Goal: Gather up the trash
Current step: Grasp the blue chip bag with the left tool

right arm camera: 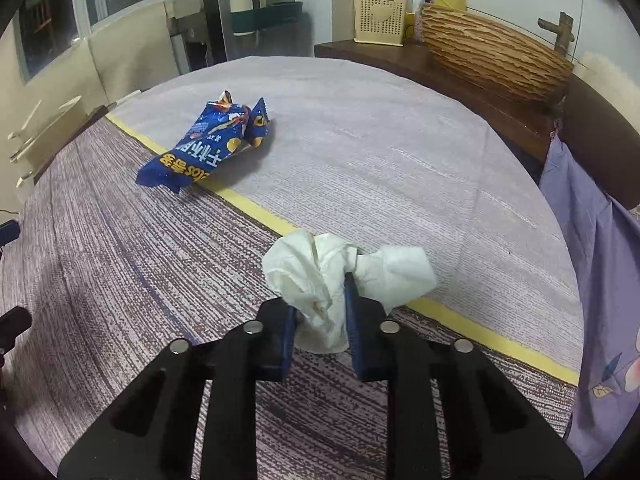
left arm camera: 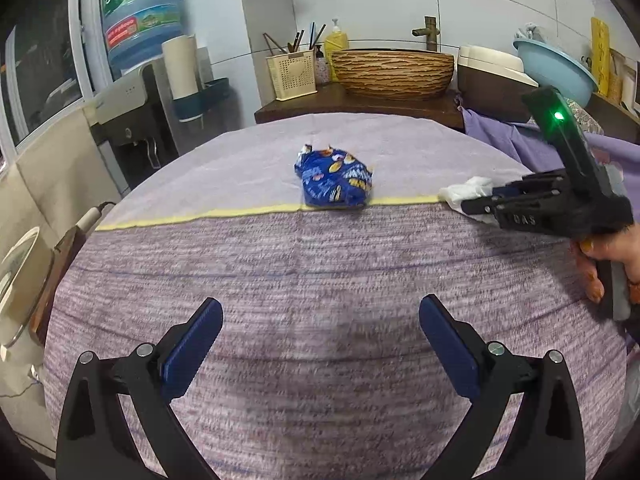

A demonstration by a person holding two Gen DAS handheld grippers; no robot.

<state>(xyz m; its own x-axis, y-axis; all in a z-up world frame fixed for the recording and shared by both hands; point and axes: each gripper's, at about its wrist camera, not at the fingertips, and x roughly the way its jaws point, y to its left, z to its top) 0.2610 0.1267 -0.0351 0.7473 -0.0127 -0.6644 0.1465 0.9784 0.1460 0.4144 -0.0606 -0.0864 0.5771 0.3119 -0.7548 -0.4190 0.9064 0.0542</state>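
A crumpled white paper tissue (right arm camera: 344, 280) sits on the purple woven tablecloth (right arm camera: 120, 260), right on the yellow stripe (right arm camera: 248, 204) that divides the darker weave from the paler half. It is bunched into soft folds, one lobe puffing out to either side. Farther along the same stripe lies a crumpled blue foil snack wrapper (left arm camera: 335, 178) with yellow and white print, its torn end flaring upward; it is well apart from the tissue and nothing touches it. The right gripper (right arm camera: 320, 316), a black two-finger tool with blue pads, angles down toward the cloth, and from the left wrist view a hand (left arm camera: 604, 256) can be seen wrapped around its grip at the right edge, a green light glowing on the body. Its jaws are pinched in close on the tissue, the blue pads pressing into the middle of the wad so the paper bulges out above and to both sides of them. The left gripper (left arm camera: 320, 340) hangs over the darker part of the cloth, also tilted downward, its two blue-padded fingers (left arm camera: 192, 352) spread wide with only bare fabric between them; the snack wrapper lies ahead of it, some way off.
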